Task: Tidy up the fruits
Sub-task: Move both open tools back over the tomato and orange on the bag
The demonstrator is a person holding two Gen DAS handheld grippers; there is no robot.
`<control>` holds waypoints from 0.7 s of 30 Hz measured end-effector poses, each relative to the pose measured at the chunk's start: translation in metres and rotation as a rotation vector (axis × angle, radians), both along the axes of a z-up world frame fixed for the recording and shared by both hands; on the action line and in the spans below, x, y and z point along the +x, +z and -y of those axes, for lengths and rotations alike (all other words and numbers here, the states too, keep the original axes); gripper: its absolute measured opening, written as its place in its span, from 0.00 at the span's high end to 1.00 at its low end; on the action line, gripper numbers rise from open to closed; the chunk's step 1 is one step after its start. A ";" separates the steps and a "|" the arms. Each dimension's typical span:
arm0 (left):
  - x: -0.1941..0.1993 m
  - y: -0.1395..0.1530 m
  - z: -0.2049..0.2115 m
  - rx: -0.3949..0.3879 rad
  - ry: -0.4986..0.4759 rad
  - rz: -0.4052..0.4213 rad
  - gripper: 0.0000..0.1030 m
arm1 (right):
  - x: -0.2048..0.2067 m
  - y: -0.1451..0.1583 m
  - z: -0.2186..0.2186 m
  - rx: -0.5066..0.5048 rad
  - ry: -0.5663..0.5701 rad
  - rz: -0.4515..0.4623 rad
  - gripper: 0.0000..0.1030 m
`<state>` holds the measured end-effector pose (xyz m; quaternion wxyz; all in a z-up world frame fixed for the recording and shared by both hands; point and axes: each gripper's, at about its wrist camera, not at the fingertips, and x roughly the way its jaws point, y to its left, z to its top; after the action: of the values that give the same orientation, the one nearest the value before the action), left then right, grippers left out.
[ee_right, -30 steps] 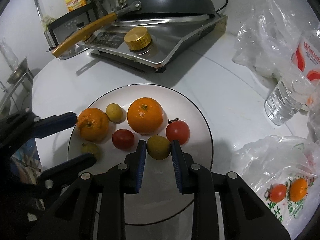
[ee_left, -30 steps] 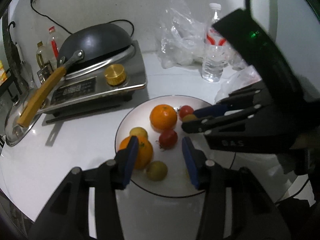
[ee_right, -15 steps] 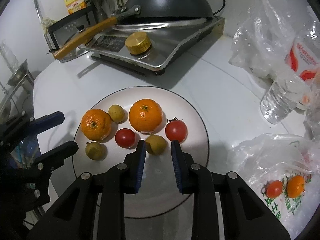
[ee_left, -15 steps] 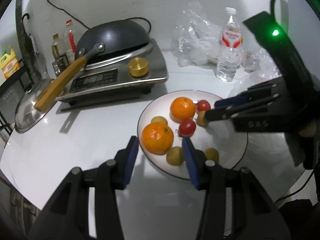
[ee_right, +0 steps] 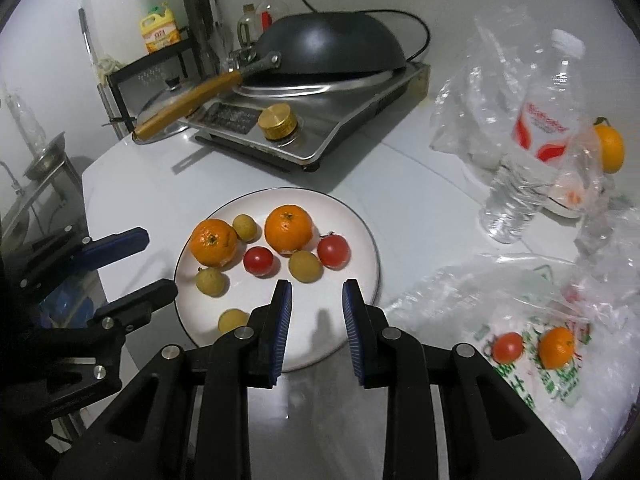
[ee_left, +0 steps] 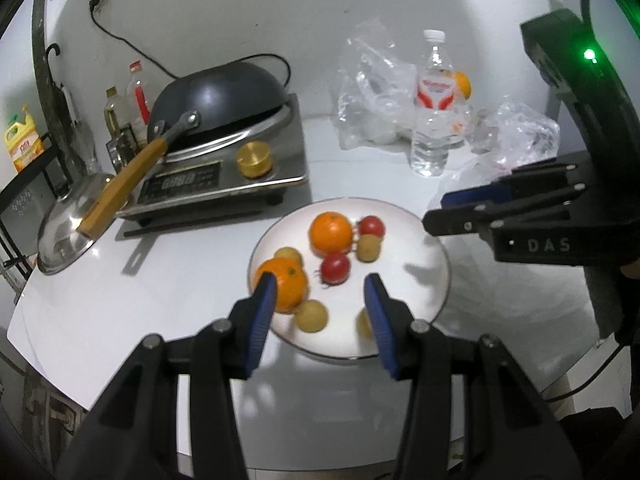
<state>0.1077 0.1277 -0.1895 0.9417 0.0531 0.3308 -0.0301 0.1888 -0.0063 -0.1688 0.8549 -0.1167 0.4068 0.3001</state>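
A white plate (ee_right: 352, 304) (ee_left: 416, 240) holds two oranges (ee_right: 289, 229) (ee_right: 213, 241), two tomatoes (ee_right: 333, 251) (ee_right: 258, 261) and several small yellow-green fruits (ee_right: 305, 265). My right gripper (ee_right: 316, 296) is open and empty, held above the plate's near rim. My left gripper (ee_left: 320, 292) is open and empty over the plate's edge; it shows at the left of the right wrist view (ee_right: 148, 264). The right gripper shows at the right of the left wrist view (ee_left: 444, 212).
A clear bag (ee_right: 532, 344) at the right holds a tomato (ee_right: 508, 347) and an orange (ee_right: 557, 347). A water bottle (ee_right: 536, 144) and more bags stand behind it. An induction cooker (ee_right: 320, 120) with an upturned wok (ee_right: 328, 48) sits at the back.
Both grippers have pulled back and up from the plate. The right gripper's jaws have opened wider and the yellow-green fruit that sat between them lies free on the plate.
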 end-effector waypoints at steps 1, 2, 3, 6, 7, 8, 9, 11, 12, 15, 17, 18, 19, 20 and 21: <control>0.000 0.001 0.004 0.001 -0.004 0.000 0.55 | -0.002 0.002 0.005 0.003 -0.004 0.005 0.73; 0.000 0.003 0.009 0.002 -0.009 0.001 0.55 | -0.004 0.003 0.010 0.006 -0.009 0.009 0.73; 0.000 0.004 0.013 0.002 -0.014 0.001 0.55 | -0.006 0.005 0.016 0.010 -0.015 0.013 0.73; 0.000 0.007 0.025 0.002 -0.029 0.000 0.55 | -0.011 0.009 0.030 0.019 -0.027 0.021 0.73; 0.000 0.008 0.030 0.003 -0.034 0.001 0.55 | -0.013 0.010 0.034 0.021 -0.031 0.024 0.73; 0.000 0.009 0.034 0.004 -0.038 0.002 0.55 | -0.014 0.011 0.038 0.023 -0.035 0.027 0.73; 0.000 0.010 0.038 0.006 -0.041 0.002 0.55 | -0.016 0.013 0.045 0.028 -0.041 0.031 0.73; 0.001 0.013 0.049 0.007 -0.050 0.002 0.55 | -0.018 0.015 0.055 0.034 -0.051 0.036 0.73; 0.001 0.013 0.051 0.007 -0.052 0.002 0.55 | -0.019 0.016 0.060 0.037 -0.055 0.038 0.73; 0.002 0.016 0.065 0.011 -0.063 0.003 0.55 | -0.021 0.018 0.074 0.044 -0.068 0.042 0.73; 0.002 0.017 0.073 0.015 -0.070 0.004 0.55 | -0.023 0.019 0.081 0.047 -0.074 0.045 0.73; 0.003 0.018 0.076 0.018 -0.074 0.004 0.55 | -0.024 0.019 0.085 0.049 -0.077 0.046 0.73; 0.004 0.019 0.081 0.022 -0.080 0.004 0.55 | -0.024 0.019 0.089 0.052 -0.080 0.048 0.73; 0.004 0.019 0.085 0.026 -0.084 0.003 0.55 | -0.025 0.019 0.092 0.055 -0.083 0.049 0.73; 0.004 0.019 0.089 0.029 -0.088 0.002 0.55 | -0.026 0.020 0.096 0.058 -0.086 0.051 0.73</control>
<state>0.1122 0.0391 -0.1702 0.9389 0.0815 0.3277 -0.0666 0.1632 -0.1023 -0.1492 0.8800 -0.0820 0.3809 0.2718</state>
